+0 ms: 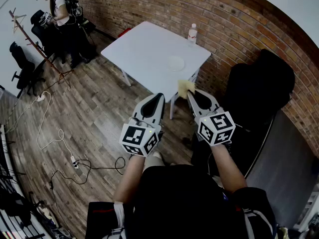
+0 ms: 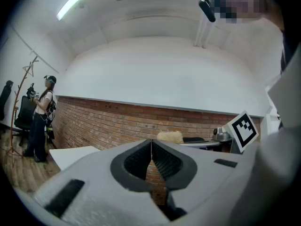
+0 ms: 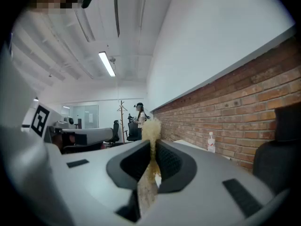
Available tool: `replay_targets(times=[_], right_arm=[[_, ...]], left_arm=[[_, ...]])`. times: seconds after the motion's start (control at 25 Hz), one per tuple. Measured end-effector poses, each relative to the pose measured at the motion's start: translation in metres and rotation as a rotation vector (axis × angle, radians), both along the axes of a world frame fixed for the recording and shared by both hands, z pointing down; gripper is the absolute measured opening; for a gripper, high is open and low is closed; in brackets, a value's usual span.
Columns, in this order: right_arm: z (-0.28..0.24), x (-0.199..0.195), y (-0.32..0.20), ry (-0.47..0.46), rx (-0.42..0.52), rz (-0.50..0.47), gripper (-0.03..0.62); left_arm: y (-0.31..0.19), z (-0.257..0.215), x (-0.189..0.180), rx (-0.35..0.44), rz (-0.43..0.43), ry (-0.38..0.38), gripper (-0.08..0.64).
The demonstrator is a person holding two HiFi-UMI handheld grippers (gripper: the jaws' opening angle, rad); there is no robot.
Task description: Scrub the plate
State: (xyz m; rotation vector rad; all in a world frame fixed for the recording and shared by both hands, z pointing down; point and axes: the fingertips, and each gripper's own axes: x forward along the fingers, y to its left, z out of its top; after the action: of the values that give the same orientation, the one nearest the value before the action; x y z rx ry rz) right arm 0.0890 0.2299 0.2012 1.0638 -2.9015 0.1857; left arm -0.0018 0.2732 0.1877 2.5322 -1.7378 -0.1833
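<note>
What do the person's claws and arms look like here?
The left claw and right claw are pale grey tapered shells with black ribbed inner pads. Each carries a white cube with black square markers. No sleeves on the forearms; black top.

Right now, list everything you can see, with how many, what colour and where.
table: one, white, by the brick wall
plate: one, white, on the table
bottle: one, clear, table's far corner
sponge: one, yellow, in the right hand-held gripper
chair: one, black, right of the table
other person: one, standing far left
coat stand: one, wooden, beside that person
cables: several, on the wood floor
left hand-held gripper: one, grey, shut, empty
right hand-held gripper: one, grey, shut on the sponge
</note>
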Motion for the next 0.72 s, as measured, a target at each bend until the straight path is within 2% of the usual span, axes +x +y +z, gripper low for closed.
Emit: replay_targets(times=[0.36,0.72], right_arm=[[-0.006,-0.003,0.002,0.003,0.028,0.013,0.043],[-0.011,0.003,0.009,-0.003,0.039,-0.001,0.043]], left_arm=[[0.000,-0.006,-0.005,0.004,0.003,0.001,0.020],[0.005,-0.005,0.009,0.001,0.018,-0.027,0.020]])
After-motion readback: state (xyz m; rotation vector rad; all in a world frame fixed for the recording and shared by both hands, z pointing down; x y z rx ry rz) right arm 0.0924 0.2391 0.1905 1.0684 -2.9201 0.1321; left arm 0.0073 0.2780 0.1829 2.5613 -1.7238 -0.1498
